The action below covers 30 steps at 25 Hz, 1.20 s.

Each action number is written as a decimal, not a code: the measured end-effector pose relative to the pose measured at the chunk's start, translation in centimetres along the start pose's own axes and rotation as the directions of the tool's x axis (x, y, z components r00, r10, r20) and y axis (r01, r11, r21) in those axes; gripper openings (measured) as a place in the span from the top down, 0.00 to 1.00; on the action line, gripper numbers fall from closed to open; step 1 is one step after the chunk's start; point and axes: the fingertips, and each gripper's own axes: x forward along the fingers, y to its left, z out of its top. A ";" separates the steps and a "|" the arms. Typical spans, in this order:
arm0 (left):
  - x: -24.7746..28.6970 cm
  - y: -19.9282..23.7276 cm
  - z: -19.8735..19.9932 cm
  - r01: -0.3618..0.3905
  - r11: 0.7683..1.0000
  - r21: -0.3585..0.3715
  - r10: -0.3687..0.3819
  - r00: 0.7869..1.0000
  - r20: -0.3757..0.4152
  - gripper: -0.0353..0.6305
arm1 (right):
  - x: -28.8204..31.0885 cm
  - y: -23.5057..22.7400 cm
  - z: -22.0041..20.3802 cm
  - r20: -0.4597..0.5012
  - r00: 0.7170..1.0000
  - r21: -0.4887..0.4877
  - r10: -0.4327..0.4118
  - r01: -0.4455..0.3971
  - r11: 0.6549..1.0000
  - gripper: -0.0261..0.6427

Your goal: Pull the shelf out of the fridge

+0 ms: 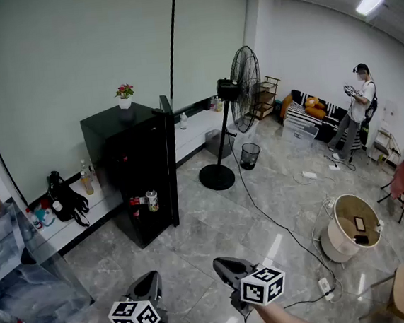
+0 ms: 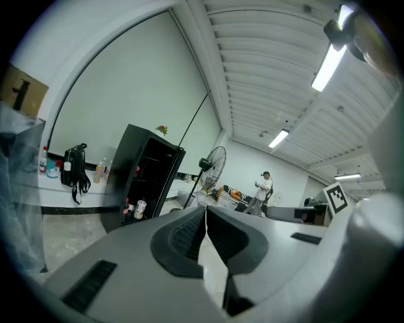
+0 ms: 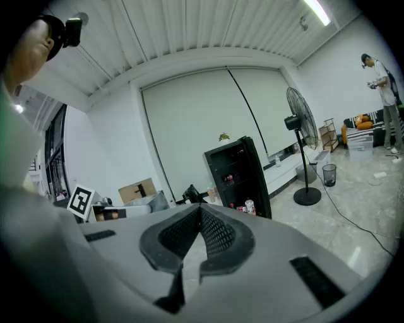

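Fridge [image 1: 128,168] centre-left in head view, door [image 1: 170,167] open for access; shelf probably inside dark interior, unclear. Left gripper [image 1: 150,277] and right gripper [image 1: 223,265] at bottom edge, jaws closed, empty, well apart from fridge: approach pending.

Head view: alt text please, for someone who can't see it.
A black fridge stands across the room, door open, a floor fan to its right. The left gripper and right gripper sit low in frame, shut and empty, far from the fridge.
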 end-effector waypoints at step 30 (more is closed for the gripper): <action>-3.7 1.6 0.3 0.032 0.999 -0.006 -0.032 0.999 0.013 0.92 | 1.2 4.3 -1.4 0.052 0.998 0.098 0.020 -0.025 0.995 0.93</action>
